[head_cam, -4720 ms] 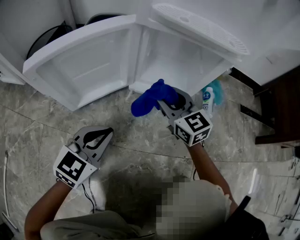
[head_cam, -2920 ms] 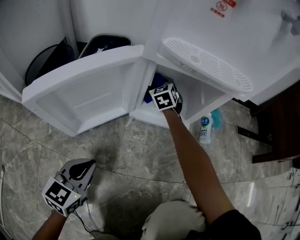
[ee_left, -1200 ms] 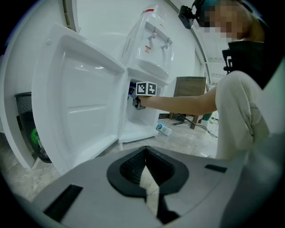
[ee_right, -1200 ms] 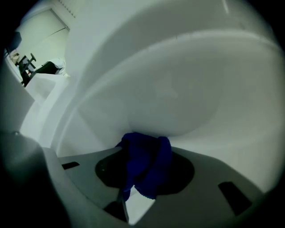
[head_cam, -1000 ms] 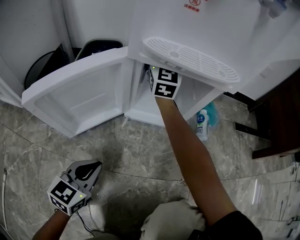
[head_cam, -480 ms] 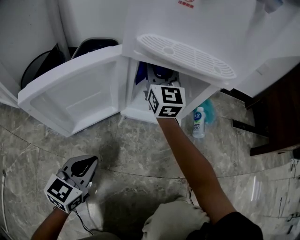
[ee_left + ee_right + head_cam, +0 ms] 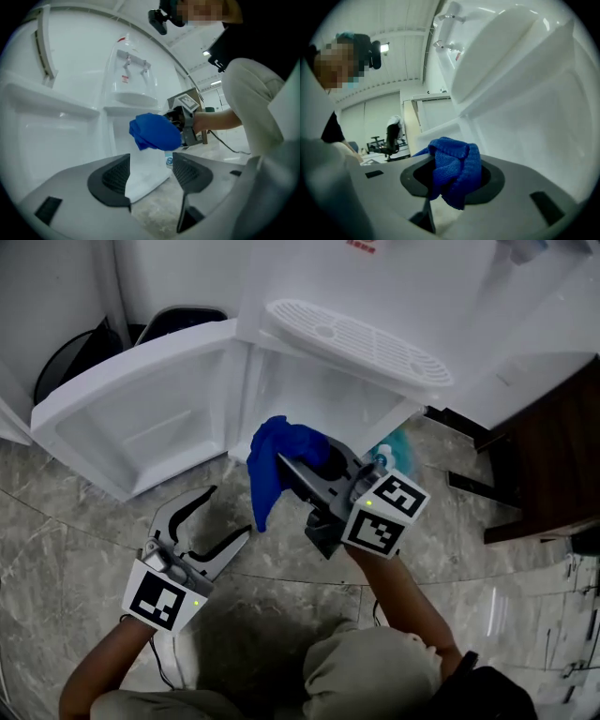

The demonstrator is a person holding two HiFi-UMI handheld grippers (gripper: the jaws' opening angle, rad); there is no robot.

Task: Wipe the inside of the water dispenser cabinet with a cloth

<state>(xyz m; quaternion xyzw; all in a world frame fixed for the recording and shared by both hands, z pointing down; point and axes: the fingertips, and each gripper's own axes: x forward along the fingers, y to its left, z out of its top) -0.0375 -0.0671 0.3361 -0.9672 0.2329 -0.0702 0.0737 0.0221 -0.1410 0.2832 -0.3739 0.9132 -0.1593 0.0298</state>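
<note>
Between the pads of the right gripper (image 7: 298, 471) sits a blue cloth (image 7: 454, 171), pinched tight in a bunched wad. Its surface is a fine looped knit, deep royal blue, folded over itself in thick rolls, with one loose corner hanging below the jaws. Seen from the head view, the wad bulges above the jaw tips and a narrow tail droops toward the floor. To its left, the left gripper (image 7: 228, 512) points toward the cloth with its jaws spread wide; they have just been opening, and nothing lies between them. The cloth is near those open jaws but apart from them. Both grippers carry a cube with black and white square markers at the wrist end, and a bare forearm runs back from each. The cloth hangs in the air outside the water dispenser cabinet (image 7: 319, 399), just in front of its open mouth, whose inside is plain white. The white cabinet door (image 7: 131, 418) stands swung open to the left. Above the opening is a white slotted drip tray (image 7: 356, 338). Below everything lies a grey marbled floor (image 7: 75, 531), and dark wooden furniture (image 7: 553, 465) stands at the right.
</note>
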